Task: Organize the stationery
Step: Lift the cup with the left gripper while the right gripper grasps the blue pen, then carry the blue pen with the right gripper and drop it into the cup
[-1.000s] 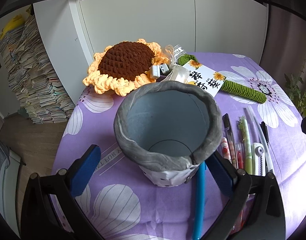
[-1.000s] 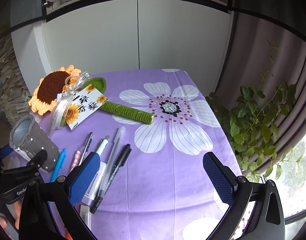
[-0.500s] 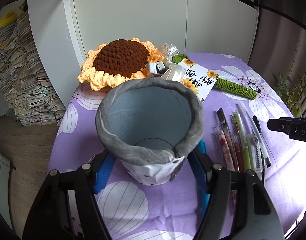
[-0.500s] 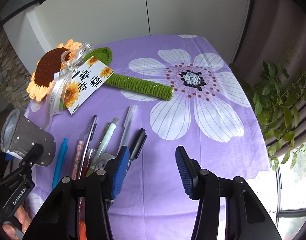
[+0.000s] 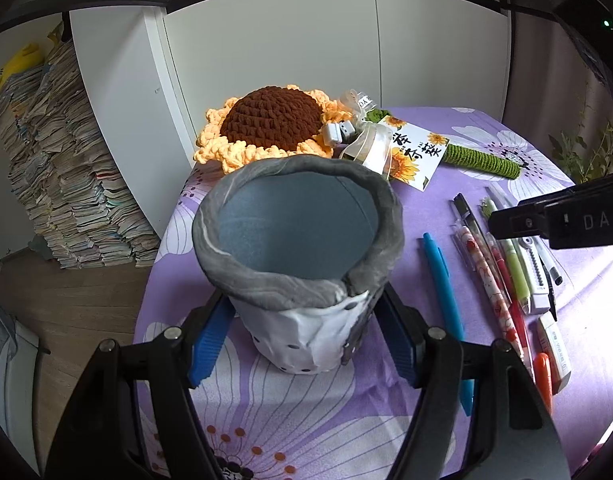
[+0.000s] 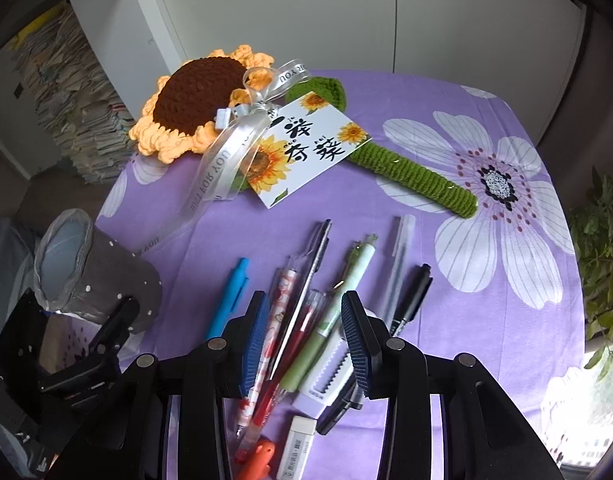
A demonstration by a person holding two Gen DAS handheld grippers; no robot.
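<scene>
Left gripper (image 5: 302,338): jaws clamped on the base of the grey pen holder (image 5: 302,240), centre of the left wrist frame, holder upright on the bench (image 5: 486,160), mouth empty. Right gripper (image 6: 304,332): jaws closing, hanging over the pen row at lower centre of the right wrist frame; patterned pen (image 6: 280,300), red pen (image 6: 302,320) and green pen (image 6: 334,308) lay between the pads, no grip visible. Blue pen (image 6: 228,300) sat just left of them, black pen (image 6: 412,296) to the right, eraser (image 6: 296,448) at bottom edge. Crochet sunflower (image 6: 198,98) and its card (image 6: 310,148) lay in the upper left.
</scene>
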